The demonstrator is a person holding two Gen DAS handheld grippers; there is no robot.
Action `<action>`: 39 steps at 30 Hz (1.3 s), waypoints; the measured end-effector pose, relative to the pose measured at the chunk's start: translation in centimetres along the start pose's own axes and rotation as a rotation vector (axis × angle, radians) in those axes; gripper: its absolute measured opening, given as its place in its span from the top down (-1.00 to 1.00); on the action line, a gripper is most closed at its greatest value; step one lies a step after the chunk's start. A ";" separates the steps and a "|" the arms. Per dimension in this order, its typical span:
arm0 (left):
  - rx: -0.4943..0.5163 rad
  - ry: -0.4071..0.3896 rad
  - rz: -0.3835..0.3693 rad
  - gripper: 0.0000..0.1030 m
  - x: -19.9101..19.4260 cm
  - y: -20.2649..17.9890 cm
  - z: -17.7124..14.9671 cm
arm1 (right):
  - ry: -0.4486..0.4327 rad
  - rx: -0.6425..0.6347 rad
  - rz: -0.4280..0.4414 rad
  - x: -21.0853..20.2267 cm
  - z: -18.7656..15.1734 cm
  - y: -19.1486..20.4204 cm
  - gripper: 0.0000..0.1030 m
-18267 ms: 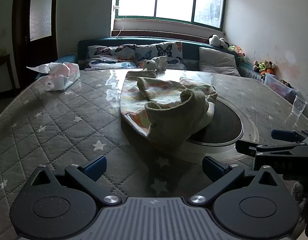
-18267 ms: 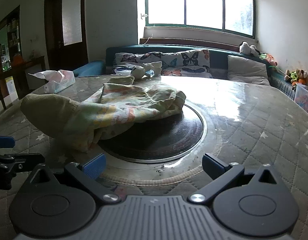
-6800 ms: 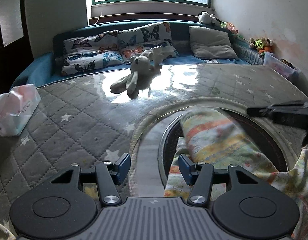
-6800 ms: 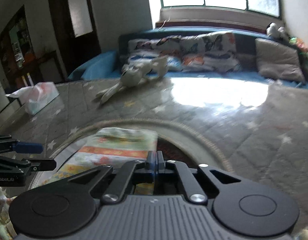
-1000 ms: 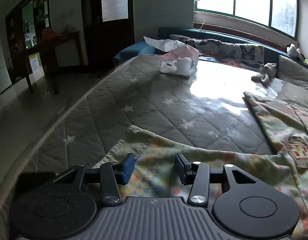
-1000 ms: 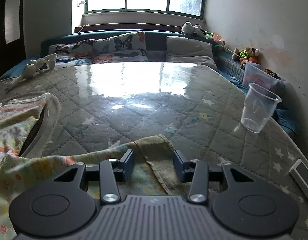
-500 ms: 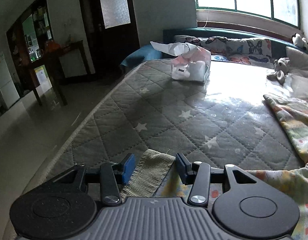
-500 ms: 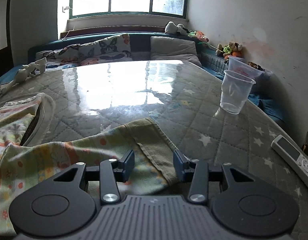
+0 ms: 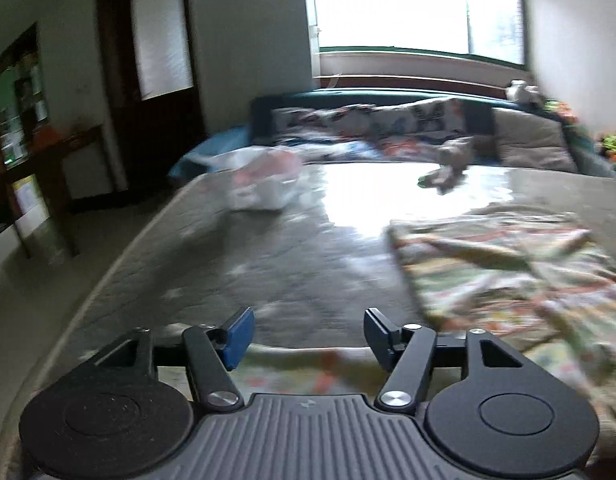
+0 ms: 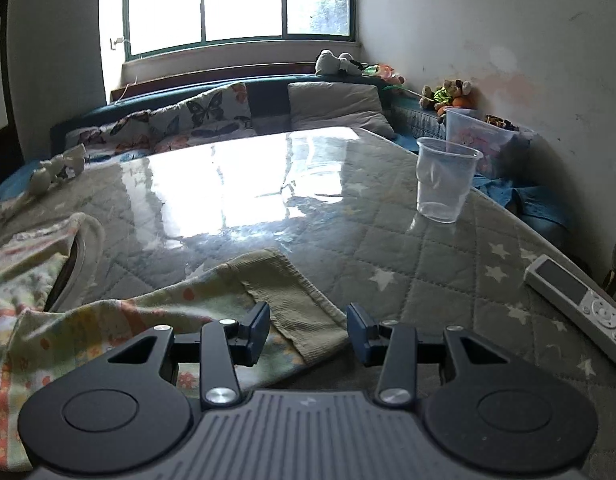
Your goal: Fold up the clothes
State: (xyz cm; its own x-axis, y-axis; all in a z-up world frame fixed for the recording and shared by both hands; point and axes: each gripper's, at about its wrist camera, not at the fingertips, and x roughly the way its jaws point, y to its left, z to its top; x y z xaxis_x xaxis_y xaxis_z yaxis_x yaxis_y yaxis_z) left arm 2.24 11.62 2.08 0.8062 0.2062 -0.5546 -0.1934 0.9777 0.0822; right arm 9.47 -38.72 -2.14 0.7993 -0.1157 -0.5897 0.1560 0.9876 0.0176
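My left gripper (image 9: 306, 332) has its jaws apart, with nothing between them. The left view is blurred. Just under the jaws lies an edge of the garment (image 9: 507, 276), and the rest of the patterned cloth spreads flat over the table (image 9: 268, 264) to my right. Farther off on the table I make out a tissue pack (image 9: 264, 184) and a soft toy (image 9: 447, 168), both smeared by the blur.

My right gripper (image 10: 308, 330) also has its jaws apart and holds nothing. The garment's ribbed cuff (image 10: 292, 292) lies flat on the table (image 10: 407, 264) and reaches into the gap between the jaws, nearer the left one; I cannot tell whether it touches either jaw. The cloth (image 10: 108, 320) runs from there off to the left, where it covers part of a round dark inset (image 10: 66, 276) in the table.

To the right a clear cup (image 10: 443, 180) stands upright, well apart from the cuff. A remote (image 10: 579, 304) lies at the table's right edge. The toy (image 10: 56, 172) lies at the far left.
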 end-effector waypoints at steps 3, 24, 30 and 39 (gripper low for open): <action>0.036 -0.014 -0.066 -0.30 -0.7 -2.5 0.1 | 0.005 0.017 -0.012 -0.2 -0.4 -0.6 0.17; 0.262 0.011 -0.403 -0.42 -0.7 -17.1 -1.1 | -0.031 0.051 0.051 -0.9 -0.5 -0.6 0.86; 0.276 0.026 -0.410 -0.45 -0.8 -17.3 -2.2 | -0.101 0.043 0.130 -3.4 1.2 0.8 0.92; 0.217 0.015 -0.381 -0.51 -1.2 -14.9 -2.4 | -0.195 -0.068 0.339 -8.0 4.4 7.1 0.92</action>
State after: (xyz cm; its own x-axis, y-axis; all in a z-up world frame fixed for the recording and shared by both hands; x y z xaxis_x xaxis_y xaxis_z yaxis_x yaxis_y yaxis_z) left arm 2.83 -3.28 -0.49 0.7885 -0.1702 -0.5910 0.2399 0.9699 0.0408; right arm 6.74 -31.26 6.25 0.8950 0.2069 -0.3951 -0.1694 0.9772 0.1281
